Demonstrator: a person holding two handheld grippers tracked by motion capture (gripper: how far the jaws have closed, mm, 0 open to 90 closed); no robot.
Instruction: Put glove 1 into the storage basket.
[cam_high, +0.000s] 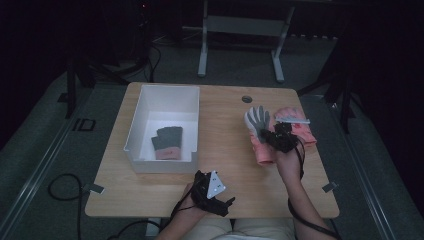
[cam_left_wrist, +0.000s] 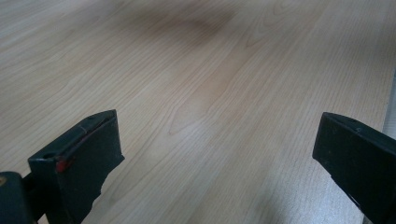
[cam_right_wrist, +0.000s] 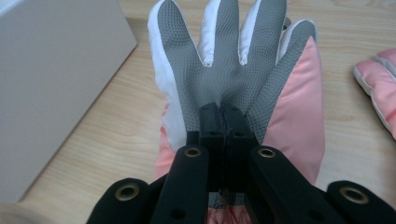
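Left claw: black two-jaw left gripper (cam_high: 216, 200) sits at bottom centre of the high view, jaws spread wide, nothing between them, bare wood below in its own view.
White bin: open-topped white rectangular plastic bin (cam_high: 137, 131), left of centre in the high view, with a folded grey-and-pink knit glove (cam_high: 167, 143) lying inside near its front wall.
Table: light wooden tabletop (cam_high: 225, 150), with a wide bare strip between bin and right claw, good room to travel.
Right claw: black two-jaw right gripper (cam_high: 276, 136), right of centre, jaws pinched tight on the palm of the pink ski glove with grey textured palm (cam_right_wrist: 233, 70).
Held glove: lifted, its long axis running away from the claw, fingers pointing to the frame's top in the right gripper view.
Direction: the bin lies to the left of the held glove; right claw is plainly the nearer one to carry it.
Far right: second pink padded glove (cam_high: 297, 122) rests on the table near its right edge.
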